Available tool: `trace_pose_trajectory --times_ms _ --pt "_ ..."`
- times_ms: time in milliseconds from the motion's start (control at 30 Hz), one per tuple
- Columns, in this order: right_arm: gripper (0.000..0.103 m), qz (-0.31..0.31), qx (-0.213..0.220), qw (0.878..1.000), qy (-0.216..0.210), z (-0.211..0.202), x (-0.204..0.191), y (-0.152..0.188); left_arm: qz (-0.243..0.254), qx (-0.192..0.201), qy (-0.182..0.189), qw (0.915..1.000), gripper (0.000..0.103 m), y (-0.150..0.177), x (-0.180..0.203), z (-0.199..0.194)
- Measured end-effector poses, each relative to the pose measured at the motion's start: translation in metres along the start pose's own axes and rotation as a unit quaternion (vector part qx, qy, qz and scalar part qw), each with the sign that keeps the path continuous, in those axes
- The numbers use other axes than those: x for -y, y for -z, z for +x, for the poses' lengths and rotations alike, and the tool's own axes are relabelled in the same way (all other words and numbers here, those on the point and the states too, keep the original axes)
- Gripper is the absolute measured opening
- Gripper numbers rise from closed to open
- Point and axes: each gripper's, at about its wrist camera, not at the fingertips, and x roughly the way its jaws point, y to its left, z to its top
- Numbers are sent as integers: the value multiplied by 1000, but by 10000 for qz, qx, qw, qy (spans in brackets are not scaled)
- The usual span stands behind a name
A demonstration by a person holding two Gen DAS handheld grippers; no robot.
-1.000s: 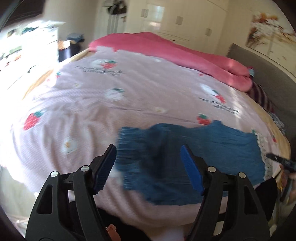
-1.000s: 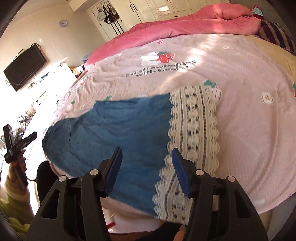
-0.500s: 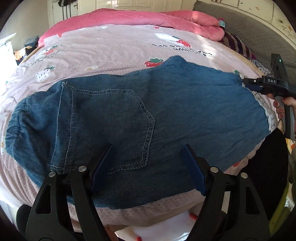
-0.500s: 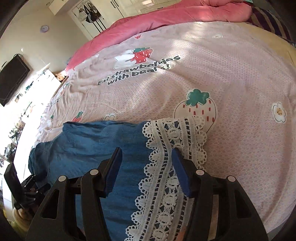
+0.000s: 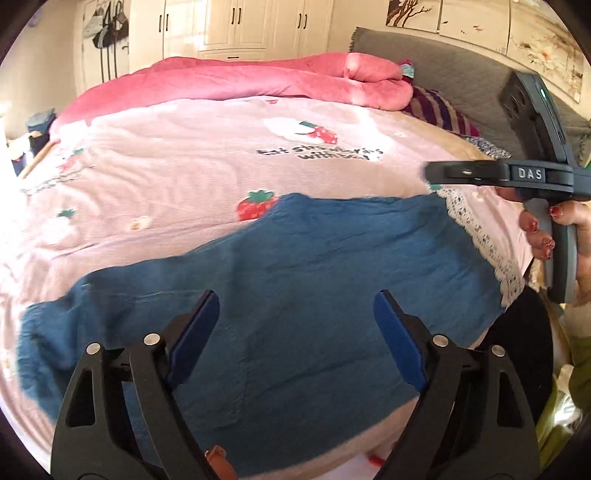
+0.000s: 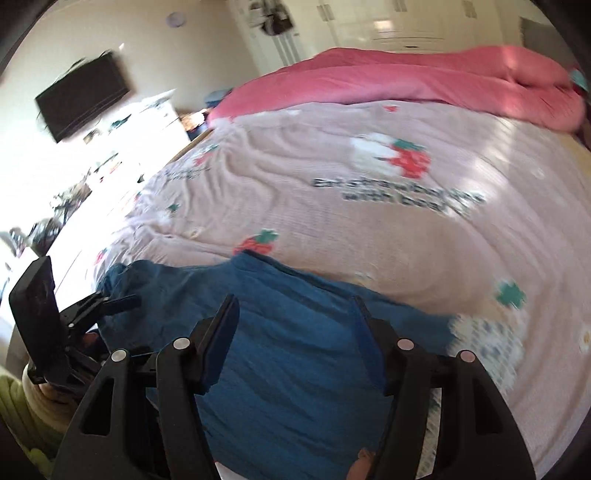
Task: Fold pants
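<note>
Sunlit bedding fills both views: a pink strawberry-print bedspread covers the bed, and the blue denim pants lie flat on its near edge, their white lace hem at the right end in the left wrist view. Closest to the left camera, the left gripper hovers above the denim with its blue-padded fingers spread wide and nothing between them. The right gripper likewise hangs over the pants with its jaws parted and empty, the lace hem just to its right, blurred. From the left wrist view the right gripper shows side-on over the hem, held by a hand with red nails. Farther back, a rolled pink duvet lies across the bed, with a grey headboard to the right and cream wardrobe doors behind; the right wrist view shows a wall-mounted television.
</note>
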Motion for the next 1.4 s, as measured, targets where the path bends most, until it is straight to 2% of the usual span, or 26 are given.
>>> trace_pose_trajectory --times_ms 133,233,467,500,533,567,600,700,867,933,967,1000,1033,1067,1133,1200,1300,1400 --pt "60 -436 -363 9983 -93 35 -21 -19 150 -1 171 9997 82 15 6 14" --pt "60 -582 -688 9958 -129 65 -30 -28 287 -150 262 9991 82 25 12 26" --pt "60 -782 -1143 9904 -54 114 -37 -45 605 -340 111 9975 82 34 23 41" --pt "56 -825 -1204 9893 -48 119 -37 -45 598 -337 123 9976 82 34 23 42" --pt "46 -893 -1300 9874 -85 124 -39 -46 600 -338 128 9975 82 35 23 42" --pt "12 -904 -1370 9863 -149 128 -39 -45 610 -335 124 9975 82 35 23 43" --pt "2 -896 -1445 9853 -174 132 -40 -45 628 -330 112 9974 82 36 23 43" --pt "2 -1035 -1342 9855 85 135 -44 -47 659 -324 100 9973 82 37 24 43" --pt "2 -974 -1296 9864 252 149 -39 -48 669 -311 103 9972 82 36 26 46" --pt "3 -883 -1225 9881 278 152 -36 -44 677 -303 99 9972 82 39 23 43" --pt "10 -751 -1146 9904 195 148 -32 -45 667 -295 112 9973 83 39 22 43" --pt "22 -537 -1022 9933 52 137 -26 -46 648 -281 136 9974 83 40 22 42" --pt "29 -329 -763 9965 -51 120 -17 -47 631 -266 150 9975 83 41 22 41" --pt "40 -194 -499 9985 -109 102 -10 -48 614 -232 182 9977 83 40 22 39" --pt "46 -33 -183 9998 -111 70 2 -45 531 -74 402 9978 83 38 20 27" --pt "52 191 126 9997 19 32 21 -36 453 120 528 9975 86 32 19 16" --pt "60 459 374 9974 413 -15 53 -16 569 389 395 9968 88 12 18 6" --pt "63 769 333 9922 919 -40 88 7 565 256 282 9977 88 -17 12 21"
